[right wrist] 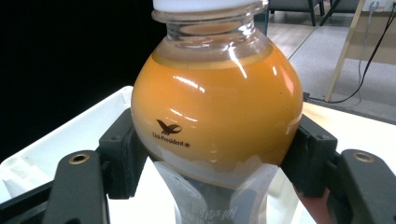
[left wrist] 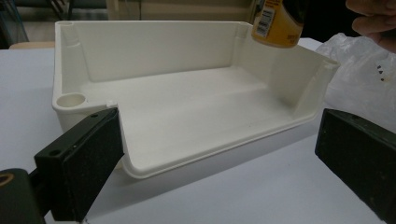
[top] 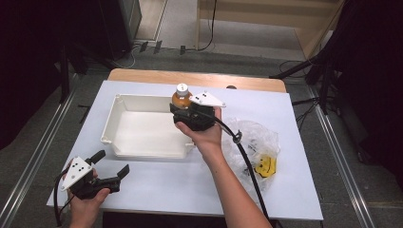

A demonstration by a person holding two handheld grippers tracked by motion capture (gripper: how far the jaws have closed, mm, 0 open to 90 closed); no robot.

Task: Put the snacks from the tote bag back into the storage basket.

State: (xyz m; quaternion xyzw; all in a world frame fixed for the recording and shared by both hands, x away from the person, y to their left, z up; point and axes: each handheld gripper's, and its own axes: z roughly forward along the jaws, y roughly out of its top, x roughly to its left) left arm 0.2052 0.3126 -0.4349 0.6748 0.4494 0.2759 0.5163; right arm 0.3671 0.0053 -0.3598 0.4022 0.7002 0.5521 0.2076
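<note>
My right gripper [right wrist: 212, 158] was clamped on a bottle [right wrist: 215, 102] of orange drink, jaws pressed to both sides below its bulge. Printed on it I read "Uni-President" under a bird logo. I held it over the right rim of the white tray [top: 142, 123]. My left gripper [top: 111, 164] was wide open, holding nothing, before the tray's near edge.

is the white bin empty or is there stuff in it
Empty. The white bin shows a bare floor in the left gripper view; the orange bottle is held above its rim by the right gripper.
</note>
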